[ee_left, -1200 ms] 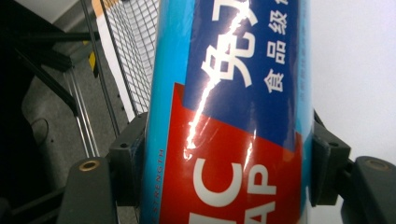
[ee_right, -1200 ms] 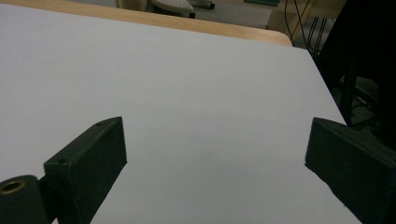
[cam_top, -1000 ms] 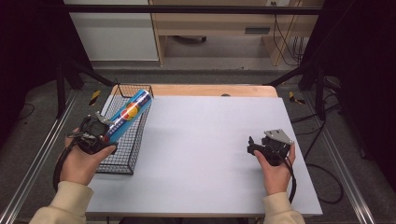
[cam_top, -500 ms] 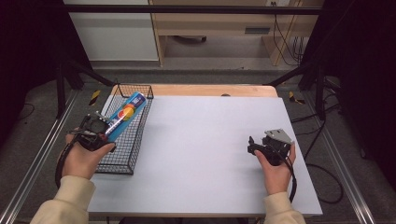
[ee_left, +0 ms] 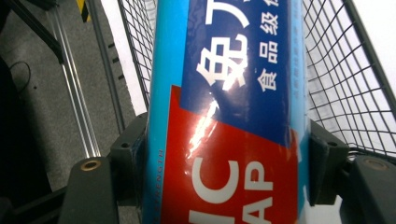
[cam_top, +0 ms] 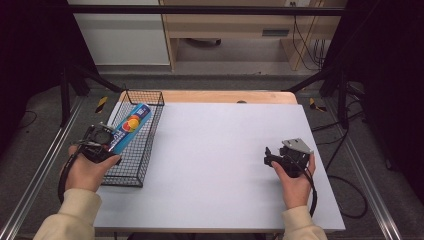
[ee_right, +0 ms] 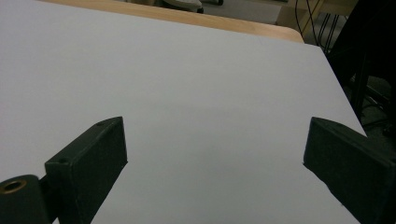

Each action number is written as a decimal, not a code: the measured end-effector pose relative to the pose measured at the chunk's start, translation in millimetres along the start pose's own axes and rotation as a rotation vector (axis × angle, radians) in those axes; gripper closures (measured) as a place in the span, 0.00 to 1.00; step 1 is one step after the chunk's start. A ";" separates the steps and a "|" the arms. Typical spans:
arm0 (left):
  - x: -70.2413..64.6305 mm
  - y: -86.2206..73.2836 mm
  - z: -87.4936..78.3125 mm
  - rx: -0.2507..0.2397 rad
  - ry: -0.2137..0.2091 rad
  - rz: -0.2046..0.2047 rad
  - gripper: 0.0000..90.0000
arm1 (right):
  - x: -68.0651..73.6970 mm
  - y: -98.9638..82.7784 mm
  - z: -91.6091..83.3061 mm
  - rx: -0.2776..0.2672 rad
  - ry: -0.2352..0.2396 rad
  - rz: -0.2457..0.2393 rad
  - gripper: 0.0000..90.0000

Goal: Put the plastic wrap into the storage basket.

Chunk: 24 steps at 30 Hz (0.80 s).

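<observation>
A long blue box of cling wrap with a red label lies slanted over the black wire basket at the table's left edge. My left gripper is shut on the box's near end; in the left gripper view both jaws press its sides, and the box hides what lies beyond. My right gripper hovers low over the white table near its right side, open, with bare tabletop between its jaws.
The white tabletop spreads between the basket and my right hand. A wooden strip runs along the far edge. Metal rails flank the table, and cables trail on the floor at right.
My left gripper has drawn the blue box toward the near end of the basket and lowered it. The right gripper has stayed where it was.
</observation>
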<state>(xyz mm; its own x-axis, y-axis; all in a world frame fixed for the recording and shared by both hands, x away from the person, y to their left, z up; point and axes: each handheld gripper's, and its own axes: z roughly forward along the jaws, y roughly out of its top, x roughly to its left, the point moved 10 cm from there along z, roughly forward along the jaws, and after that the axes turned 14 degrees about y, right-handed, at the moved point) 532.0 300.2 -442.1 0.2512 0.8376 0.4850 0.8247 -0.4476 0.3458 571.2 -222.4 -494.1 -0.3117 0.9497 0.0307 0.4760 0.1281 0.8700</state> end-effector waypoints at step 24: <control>-4.5 -3.0 16.8 0.108 -0.003 0.038 0.35 | 2.2 0.0 0.7 0.005 0.012 -0.009 0.08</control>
<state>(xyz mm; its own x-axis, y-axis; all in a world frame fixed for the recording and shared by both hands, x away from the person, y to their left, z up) 536.9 303.0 -458.8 0.2842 0.8218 0.4939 0.8646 -0.4423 0.2383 571.1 -220.2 -494.3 -0.3258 0.9450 0.0287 0.4773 0.1382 0.8678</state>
